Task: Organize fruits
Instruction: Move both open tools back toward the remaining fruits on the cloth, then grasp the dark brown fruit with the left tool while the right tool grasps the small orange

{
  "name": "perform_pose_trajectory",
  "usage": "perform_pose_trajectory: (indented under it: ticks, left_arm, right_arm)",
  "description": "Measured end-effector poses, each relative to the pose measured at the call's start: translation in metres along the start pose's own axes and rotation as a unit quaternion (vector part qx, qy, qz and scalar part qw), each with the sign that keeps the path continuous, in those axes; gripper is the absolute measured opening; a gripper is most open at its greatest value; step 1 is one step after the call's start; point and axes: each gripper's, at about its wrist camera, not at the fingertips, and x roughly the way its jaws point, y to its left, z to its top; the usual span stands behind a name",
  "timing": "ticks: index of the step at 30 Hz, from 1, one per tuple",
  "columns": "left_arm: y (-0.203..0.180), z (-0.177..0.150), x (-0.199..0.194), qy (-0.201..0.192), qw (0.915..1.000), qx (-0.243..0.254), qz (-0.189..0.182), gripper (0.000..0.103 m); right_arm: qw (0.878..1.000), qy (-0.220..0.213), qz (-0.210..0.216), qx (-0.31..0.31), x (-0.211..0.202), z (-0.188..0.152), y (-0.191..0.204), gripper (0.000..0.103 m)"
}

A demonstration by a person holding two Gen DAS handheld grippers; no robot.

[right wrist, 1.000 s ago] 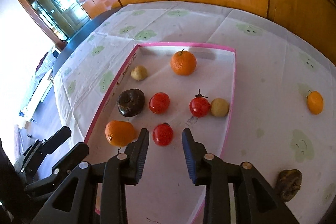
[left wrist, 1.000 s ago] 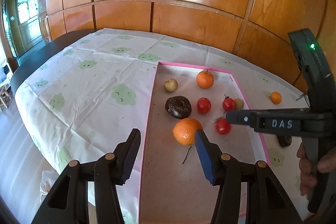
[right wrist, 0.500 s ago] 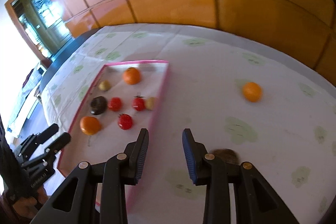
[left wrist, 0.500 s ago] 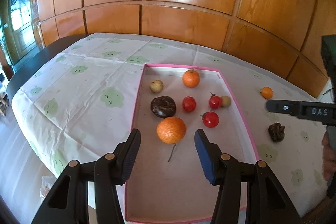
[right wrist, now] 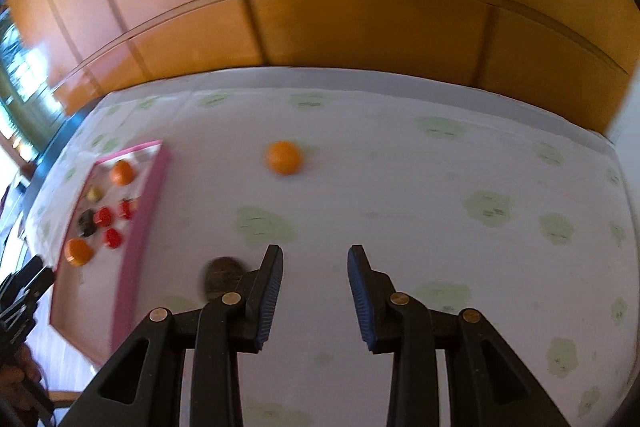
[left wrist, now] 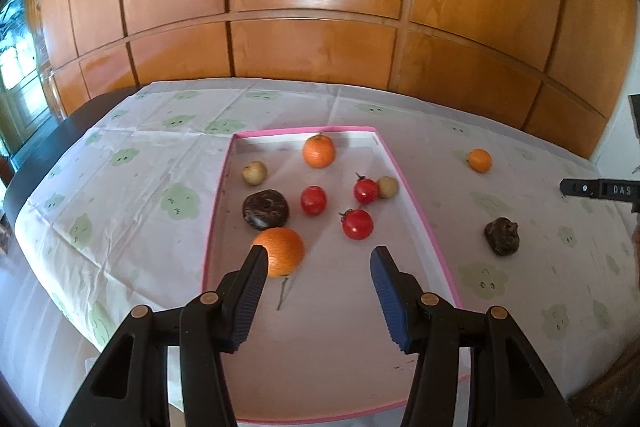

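Swung away from the tray (right wrist: 154, 195): the right gripper (right wrist: 315, 281), which a second ago hung over the tomatoes, now points across bare tablecloth (right wrist: 420, 195), that view blurred by motion.

Item 1. Right gripper: jaws spread, holding nothing. A dark wrinkled fruit (right wrist: 220, 277) lies just beside its left finger, at about 9 o'clock from the tips; a small orange (right wrist: 283, 157) sits farther off at 11 o'clock. Both lie outside the tray, probably the reason for the swing.

Item 2. Left gripper (left wrist: 318, 273): jaws wide, empty, hanging low over the tray's near half. A large orange (left wrist: 280, 251) shows at its left fingertip; contact cannot be judged.

Item 3. Tray contents: another orange (left wrist: 319, 151) at 12 o'clock, three tomatoes (left wrist: 357, 224) mid-tray, two pale round fruits (left wrist: 254, 173), one dark ring-shaped fruit (left wrist: 265, 203).

Item 4. Judgement: two strays remain to collect.
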Motion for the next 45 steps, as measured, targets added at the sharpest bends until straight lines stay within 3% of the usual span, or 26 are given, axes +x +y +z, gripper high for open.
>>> perform_pose_trajectory:
  ticks: [2,8,13,21,26,28,38,41,43,45]
  left_arm:
    - [-0.006,0.0,0.0,0.001,1.0,0.009,-0.003,0.054]
    - [-0.025,0.001,0.003,0.009,0.9994,0.034,-0.009,0.055]
    - [-0.045,0.005,0.007,0.012,0.9982,0.054,-0.023,0.056]
    - [-0.094,0.016,0.019,0.028,0.9918,0.103,-0.071,0.059]
    - [-0.14,0.023,0.034,0.044,0.9819,0.144,-0.115,0.065]
    - [-0.154,0.024,0.041,0.051,0.9789,0.152,-0.127,0.074]
    - [-0.208,0.023,0.102,0.1,0.9698,0.185,-0.124,0.077]
    - [-0.214,0.021,0.117,0.107,0.97,0.184,-0.117,0.073]
    - [-0.216,0.016,0.125,0.123,0.9675,0.185,-0.121,0.054]
    - [-0.217,0.012,0.124,0.112,0.9687,0.186,-0.12,0.053]
  right_arm:
    - [1.0,-0.005,-0.016,0.016,0.002,-0.001,-0.019,0.034]
    - [0.989,0.003,-0.018,0.144,0.014,-0.007,-0.082,0.034]
    - [0.983,-0.003,-0.021,0.184,0.011,-0.009,-0.099,0.034]
    - [0.984,-0.003,-0.005,0.179,0.011,-0.007,-0.092,0.034]
    - [0.984,0.002,-0.005,0.18,0.013,-0.008,-0.092,0.034]
    - [0.984,0.001,-0.004,0.179,0.013,-0.007,-0.092,0.034]
    - [0.984,-0.003,0.015,0.176,0.01,-0.005,-0.089,0.034]
    - [0.985,-0.001,0.017,0.172,0.011,-0.005,-0.087,0.034]
    - [0.986,0.0,0.013,0.167,0.011,-0.005,-0.085,0.034]
    - [0.987,-0.001,0.005,0.158,0.011,-0.005,-0.084,0.034]
